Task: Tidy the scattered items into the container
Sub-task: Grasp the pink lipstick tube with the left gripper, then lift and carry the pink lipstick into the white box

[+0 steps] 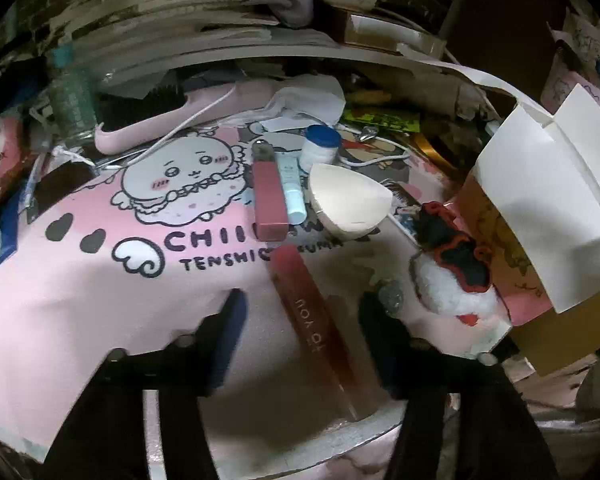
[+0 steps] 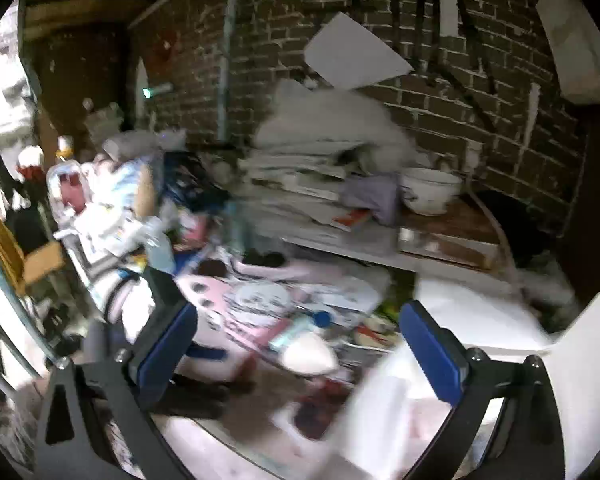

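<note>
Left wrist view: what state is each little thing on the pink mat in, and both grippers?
Left gripper: open, straddling the red tube.
Red tube: lying flat, ungrasped.
Pink lipstick: lying flat, capped.
Blue tube: lying beside lipstick.
White jar: upright, blue lid on.
Right gripper: open, empty.

My right gripper (image 2: 300, 344) has black angular fingers with blue ribbed pads (image 2: 432, 356). Silver screws stud the joints. My left gripper (image 1: 300, 332) matches it.

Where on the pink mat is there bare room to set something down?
The free patch is the mat's near-left part, below the winged lettering and left of the red tube. The middle is crowded: dusty-pink tube, mint tube, sponge, blue-capped jar.
</note>
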The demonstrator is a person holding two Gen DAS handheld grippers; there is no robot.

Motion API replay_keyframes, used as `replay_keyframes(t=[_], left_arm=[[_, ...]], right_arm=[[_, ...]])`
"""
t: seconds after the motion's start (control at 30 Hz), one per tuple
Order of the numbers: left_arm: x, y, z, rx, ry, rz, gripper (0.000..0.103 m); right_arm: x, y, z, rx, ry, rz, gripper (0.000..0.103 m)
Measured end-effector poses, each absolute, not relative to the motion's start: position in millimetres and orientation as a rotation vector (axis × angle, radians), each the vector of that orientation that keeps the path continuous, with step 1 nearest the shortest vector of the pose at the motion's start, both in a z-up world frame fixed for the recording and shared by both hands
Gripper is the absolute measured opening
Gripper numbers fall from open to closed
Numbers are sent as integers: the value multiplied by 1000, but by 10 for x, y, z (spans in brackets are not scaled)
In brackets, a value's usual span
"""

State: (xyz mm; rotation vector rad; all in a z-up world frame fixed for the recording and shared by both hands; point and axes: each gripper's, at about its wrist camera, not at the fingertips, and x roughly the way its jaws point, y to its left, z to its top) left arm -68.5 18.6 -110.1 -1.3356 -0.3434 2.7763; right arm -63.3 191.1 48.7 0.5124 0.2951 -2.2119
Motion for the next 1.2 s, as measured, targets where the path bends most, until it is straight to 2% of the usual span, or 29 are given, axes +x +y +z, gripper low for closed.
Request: replay_keyframes(t=[0.07,0.13,0.2,0.4,0.63,0.87,1.2], left_arm=[[-649,166,-1113,-1312,-335,2798,36],[-609,137,-1120,-1270,-335,2812,21],[-565,132,-1130,-1225,-295,2854,15],[-388,125,-1209,-1091,-203,2942,13],[-250,124,-1308,-894,-230,3025,14],[-130,175,-1425,-708,-179,3094,13],[-95,82,-1445,-662,-245,3071,11]], right_arm=[[-594,1816,405,521,255,-2196,101],[-575,1756,317,547,216,-2186,101],[-576,1729,231,569,188,-2195,101],[-550,1690,28,574,171,-2227,101],[-476,1640,-121,523,144,-2250,101],[-528,1541,-303,474,70,-2281,101],[-756,1387,-397,459,104,-2368,101]])
